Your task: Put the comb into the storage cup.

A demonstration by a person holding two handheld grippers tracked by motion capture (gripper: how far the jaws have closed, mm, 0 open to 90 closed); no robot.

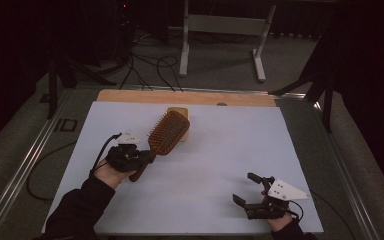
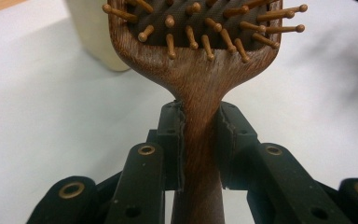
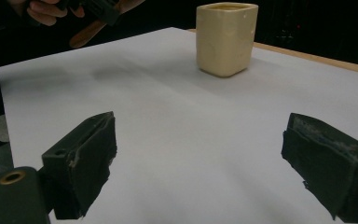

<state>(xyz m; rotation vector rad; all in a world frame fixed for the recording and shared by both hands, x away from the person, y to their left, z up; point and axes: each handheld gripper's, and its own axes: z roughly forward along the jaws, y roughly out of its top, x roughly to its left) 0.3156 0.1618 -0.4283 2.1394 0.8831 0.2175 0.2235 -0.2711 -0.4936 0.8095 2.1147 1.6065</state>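
Note:
A brown wooden hairbrush (image 1: 168, 132) with peg bristles is held above the white sheet at centre left, and my left gripper (image 1: 147, 158) is shut on its handle (image 2: 199, 140). Its head (image 2: 196, 28) points toward a cream square cup (image 1: 178, 112) at the back of the sheet; the same cup (image 3: 226, 38) stands upright in the right gripper view. My right gripper (image 1: 246, 188) hovers open near the front right corner, nothing between its jaws. In the right gripper view the brush handle (image 3: 87, 31) and a hand show at the top left.
A white sheet (image 1: 220, 150) covers the wooden table (image 1: 190, 97). Metal rails (image 1: 25, 165) run along both sides. Beyond the table are floor cables (image 1: 150, 67) and a white stand frame (image 1: 225, 30). The sheet between the two grippers is bare.

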